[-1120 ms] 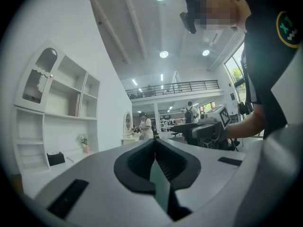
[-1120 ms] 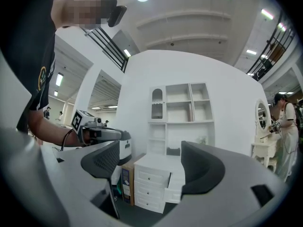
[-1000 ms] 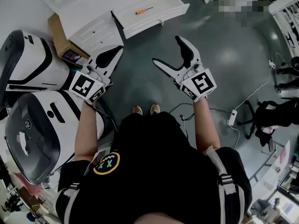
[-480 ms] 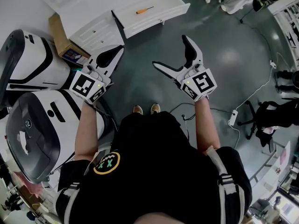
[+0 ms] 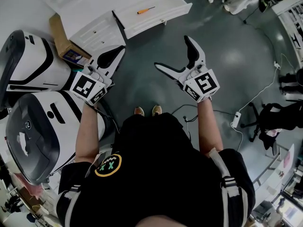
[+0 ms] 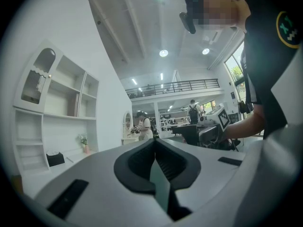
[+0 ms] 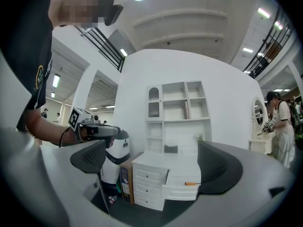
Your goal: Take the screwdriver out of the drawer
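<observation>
**Orange-handled screwdriver [image 5: 146,10] in the open drawer, both claws well away**

The screwdriver lies in the white drawer [image 5: 161,22], which is pulled out of its cabinet [image 5: 97,32]. The right claw [image 5: 171,51] has just been opening and now stands wide, with nothing between its jaws. It is held over the floor [image 5: 236,56], well apart from the drawer. The left claw [image 5: 120,49] is clenched on nothing, jaws together, near the cabinet's front.
</observation>
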Demonstrator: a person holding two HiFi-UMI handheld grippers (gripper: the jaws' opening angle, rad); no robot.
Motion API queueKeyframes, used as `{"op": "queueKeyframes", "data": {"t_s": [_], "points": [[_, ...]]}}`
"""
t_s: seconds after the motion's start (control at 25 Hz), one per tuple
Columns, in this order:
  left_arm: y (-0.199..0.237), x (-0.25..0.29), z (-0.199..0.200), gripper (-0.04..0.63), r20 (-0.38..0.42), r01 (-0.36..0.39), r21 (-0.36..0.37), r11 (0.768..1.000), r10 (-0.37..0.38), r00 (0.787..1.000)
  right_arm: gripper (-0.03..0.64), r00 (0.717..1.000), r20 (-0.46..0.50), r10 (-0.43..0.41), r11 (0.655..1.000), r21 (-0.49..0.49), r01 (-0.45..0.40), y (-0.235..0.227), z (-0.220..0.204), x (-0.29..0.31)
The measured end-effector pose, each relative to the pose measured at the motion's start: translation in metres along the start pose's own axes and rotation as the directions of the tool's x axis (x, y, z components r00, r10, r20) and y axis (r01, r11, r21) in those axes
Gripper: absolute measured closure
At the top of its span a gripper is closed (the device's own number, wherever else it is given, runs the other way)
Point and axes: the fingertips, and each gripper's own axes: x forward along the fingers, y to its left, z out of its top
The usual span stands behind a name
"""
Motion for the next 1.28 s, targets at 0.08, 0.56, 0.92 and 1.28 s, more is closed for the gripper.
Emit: {"op": "queueKeyframes", "data": {"t_s": [0.08, 0.56, 0.92, 1.28], "points": [[-0.002, 0.004, 0.0, 0.575, -0.003, -0.005, 0.001, 1.0, 0.005, 1.0, 0.034, 1.0, 0.0, 0.007, 1.0, -0.002, -0.007, -0.004, -0.001, -0.003], [-0.02, 0.028, 0.0, 0.575, -0.02, -0.045, 0.017, 0.999, 0.045, 0.999, 0.034, 0.998, -0.003, 0.067, 0.998, -0.02, -0.067, -0.03, -0.009, -0.019], [0.003, 0.062, -0.012, 0.575, -0.03, -0.036, 0.018, 0.999, 0.036, 0.999, 0.034, 0.997, 0.002, 0.082, 0.997, -0.01, -0.082, -0.063, -0.018, 0.001], [0.071, 0.115, -0.039, 0.575, -0.047, -0.018, 0.061, 0.998, 0.02, 0.999, 0.034, 0.995, -0.016, 0.101, 0.995, -0.018, -0.101, -0.115, -0.036, 0.067]]}}
